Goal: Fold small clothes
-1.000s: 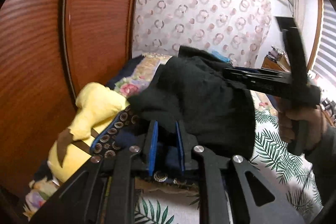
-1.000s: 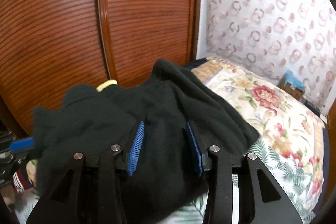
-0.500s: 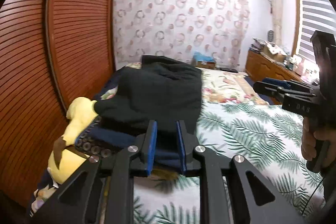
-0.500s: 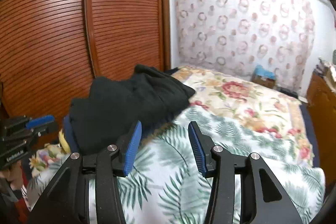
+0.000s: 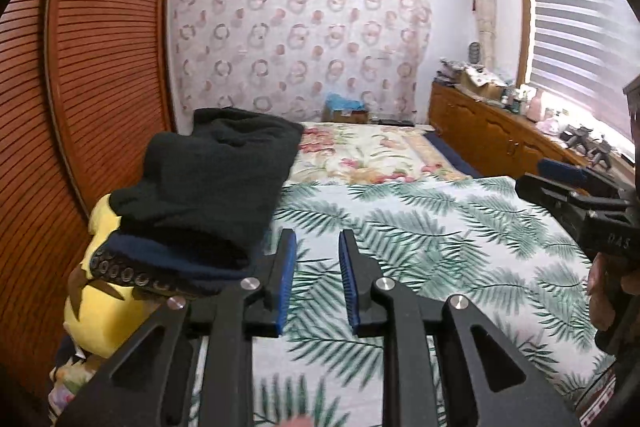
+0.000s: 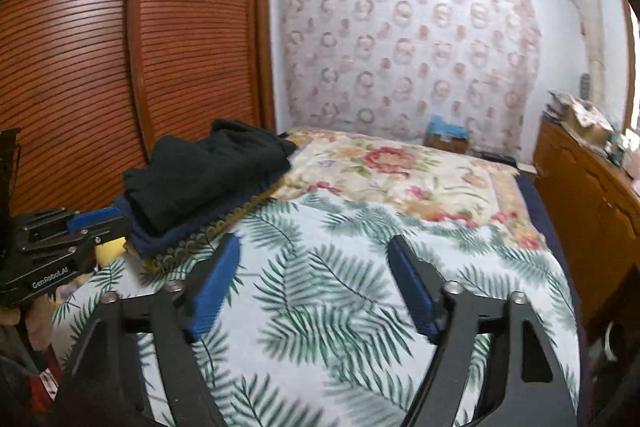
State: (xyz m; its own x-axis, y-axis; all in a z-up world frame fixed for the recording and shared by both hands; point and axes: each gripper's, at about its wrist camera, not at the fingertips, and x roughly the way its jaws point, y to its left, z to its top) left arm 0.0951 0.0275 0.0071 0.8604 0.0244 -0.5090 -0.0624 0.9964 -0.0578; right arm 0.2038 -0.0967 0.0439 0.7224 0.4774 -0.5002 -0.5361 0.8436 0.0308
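A folded black garment (image 5: 216, 179) (image 6: 208, 175) lies on top of a stack at the bed's left edge, over a navy garment (image 5: 176, 263) (image 6: 168, 239) and a ring-patterned piece (image 5: 120, 273). My left gripper (image 5: 317, 239) hangs just right of the stack above the palm-leaf sheet. Its jaws are opening, a narrow gap, with nothing between them. My right gripper (image 6: 314, 241) is further right over the sheet, its jaws opening wide and empty. Each gripper shows in the other's view: the right gripper (image 5: 580, 195) held by a hand, and the left gripper (image 6: 60, 239).
A yellow plush toy (image 5: 100, 291) lies under the stack by the louvred wooden wardrobe doors (image 5: 80, 107). The palm-leaf sheet (image 6: 340, 299) covers the near bed and a floral quilt (image 6: 400, 175) the far part. A cluttered wooden dresser (image 5: 500, 135) runs along the right.
Both grippers have let go of the black garment and drawn back to the right; it now rests on the stack. The right jaws have spread wide, the left jaws slightly.
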